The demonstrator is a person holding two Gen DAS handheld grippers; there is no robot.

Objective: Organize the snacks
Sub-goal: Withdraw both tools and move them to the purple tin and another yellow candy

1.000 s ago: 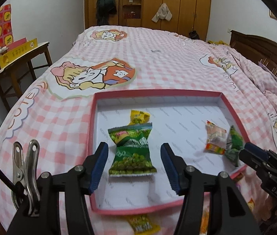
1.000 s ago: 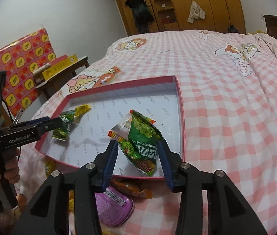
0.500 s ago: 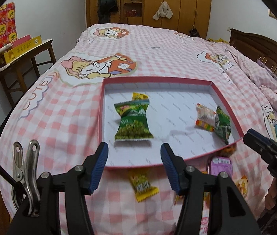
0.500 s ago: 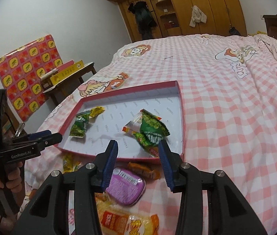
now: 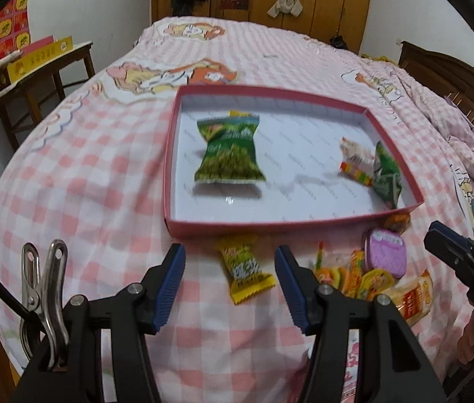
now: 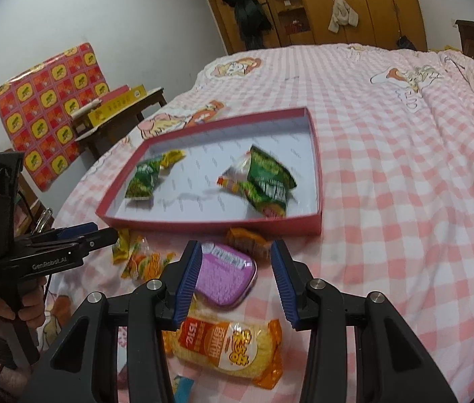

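While four packets already lay in the red box on the bed, both tools gaped empty: the left tool framed a yellow packet, the right tool a purple tin, likely next for boxing.

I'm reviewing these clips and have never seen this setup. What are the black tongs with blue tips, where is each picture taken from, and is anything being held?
There is no robot. A person holds one hand-held claw in each hand, and a camera on each looks forward along its fingers. One picture is from the left claw, the other from the right claw. Both claws are open and hold nothing. On the pink checked bedspread lies a shallow red box with a few snack packets inside, including a green bag. In front of the box lie loose snacks: a yellow packet, a purple tin and an orange packet.
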